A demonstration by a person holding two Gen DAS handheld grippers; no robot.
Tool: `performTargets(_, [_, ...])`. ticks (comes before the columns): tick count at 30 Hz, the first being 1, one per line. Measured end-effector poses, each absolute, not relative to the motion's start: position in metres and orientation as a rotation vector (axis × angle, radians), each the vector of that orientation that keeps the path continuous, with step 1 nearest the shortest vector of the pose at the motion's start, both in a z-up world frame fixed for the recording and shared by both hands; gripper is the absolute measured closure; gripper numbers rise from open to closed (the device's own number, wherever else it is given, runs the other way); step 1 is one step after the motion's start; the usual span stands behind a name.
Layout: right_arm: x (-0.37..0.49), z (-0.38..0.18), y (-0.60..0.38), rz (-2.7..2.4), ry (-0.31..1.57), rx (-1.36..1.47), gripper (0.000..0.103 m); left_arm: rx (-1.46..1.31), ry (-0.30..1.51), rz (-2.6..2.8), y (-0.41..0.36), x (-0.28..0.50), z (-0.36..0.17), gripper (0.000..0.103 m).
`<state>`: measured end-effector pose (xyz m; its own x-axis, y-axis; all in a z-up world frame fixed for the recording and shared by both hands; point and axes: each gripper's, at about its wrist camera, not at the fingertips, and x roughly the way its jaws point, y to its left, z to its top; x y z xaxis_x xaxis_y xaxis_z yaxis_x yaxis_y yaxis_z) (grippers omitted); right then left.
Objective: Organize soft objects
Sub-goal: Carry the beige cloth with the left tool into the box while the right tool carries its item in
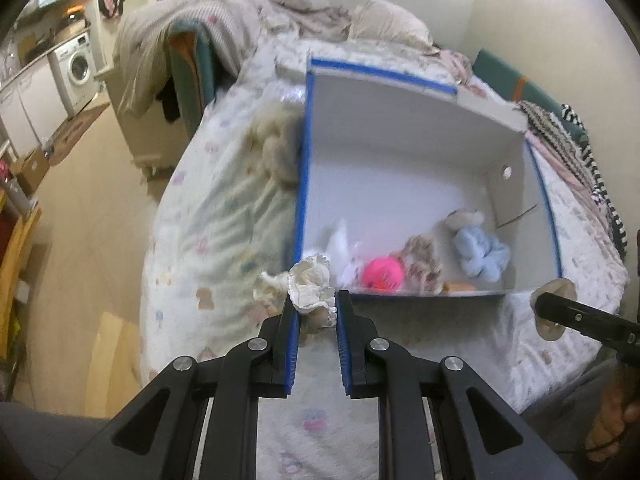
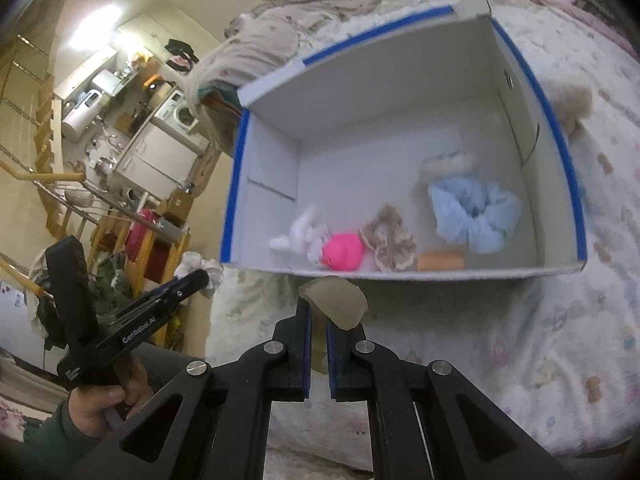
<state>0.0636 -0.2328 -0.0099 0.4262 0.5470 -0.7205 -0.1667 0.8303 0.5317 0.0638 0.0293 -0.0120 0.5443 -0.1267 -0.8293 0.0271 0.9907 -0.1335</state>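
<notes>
The left tool (image 1: 316, 306) is clamped on a cream frilly fabric scrunchie (image 1: 310, 284), held above the patterned bedspread (image 1: 208, 216). The right tool (image 2: 318, 322) is pinched narrow on a flat, translucent beige soft pad (image 2: 336, 300). Just beyond both tools sits the open white cardboard box with blue-taped rim (image 2: 400, 92), holding a white fluffy toy (image 2: 300, 232), pink ball (image 2: 344, 252), beige scrunchie (image 2: 390, 240) and light-blue fuzzy scrunchie (image 2: 476, 216).

Light: even indoor light; a bright ceiling lamp (image 2: 96, 26) glares at upper left of the right wrist view.
Blur: box (image 1: 400, 120) contents and bedding smeared, soft.
Sharpest: the near black tool arms.
Edges: strong fisheye bending, dark corners.
</notes>
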Motion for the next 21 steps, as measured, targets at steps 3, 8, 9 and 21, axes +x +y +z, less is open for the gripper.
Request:
performTargets(3, [0.070,0.000,-0.237,0.457,1.012,0.414,0.095,-0.105,0.961,-0.111,0.022,0.068,0.002,0.088])
performTargets(8, [0.092,0.010,-0.243,0.434,0.981,0.412,0.095,-0.080,0.935,-0.145,0.002,0.083,0.017,0.088])
performTargets(9, [0.098,0.011,-0.244,0.430,0.978,0.412,0.095,-0.075,0.935,-0.151,-0.001,0.086,0.019,0.088])
performTargets(21, [0.136,-0.027,-0.258,0.309,0.997,0.420,0.095,-0.060,1.006,-0.206,-0.038,0.153,0.011,0.087])
